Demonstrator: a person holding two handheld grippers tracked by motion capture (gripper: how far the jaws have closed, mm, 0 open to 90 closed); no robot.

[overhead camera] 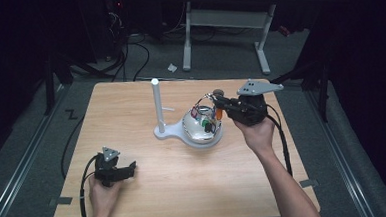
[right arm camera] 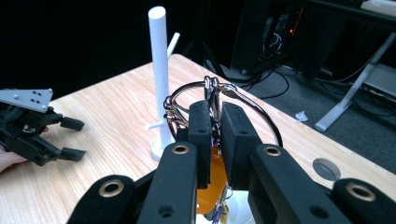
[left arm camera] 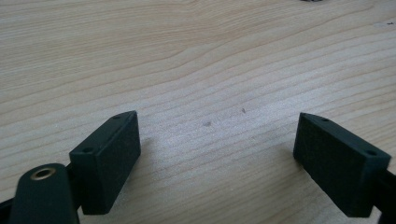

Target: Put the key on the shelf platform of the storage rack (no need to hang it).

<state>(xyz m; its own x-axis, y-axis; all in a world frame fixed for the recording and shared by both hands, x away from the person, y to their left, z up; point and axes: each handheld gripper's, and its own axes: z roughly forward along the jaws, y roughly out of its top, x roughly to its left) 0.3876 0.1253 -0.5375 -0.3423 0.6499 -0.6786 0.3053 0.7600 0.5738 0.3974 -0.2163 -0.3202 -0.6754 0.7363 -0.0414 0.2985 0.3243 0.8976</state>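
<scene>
A white stand point(overhead camera: 156, 105) with a tall post point(right arm camera: 159, 70) and a small side peg stands at the table's middle. On its base rests a shiny bowl point(overhead camera: 200, 127) holding small coloured items. My right gripper point(overhead camera: 215, 101) point(right arm camera: 215, 126) is just above the bowl, shut on a large metal ring point(right arm camera: 254, 106) that carries clips and an orange tag point(right arm camera: 210, 184). Near the front left my left gripper point(overhead camera: 132, 169) point(left arm camera: 217, 158) lies low on the wooden table point(left arm camera: 196, 60), open, nothing between its jaws. It also appears at the left of the right gripper view point(right arm camera: 72, 137).
A grey round plug point(right arm camera: 326, 169) sits in the tabletop near the right edge. Beyond the table stand a white-legged desk point(overhead camera: 224, 19) and floor cables point(overhead camera: 138, 56). Bare wood lies between the two grippers.
</scene>
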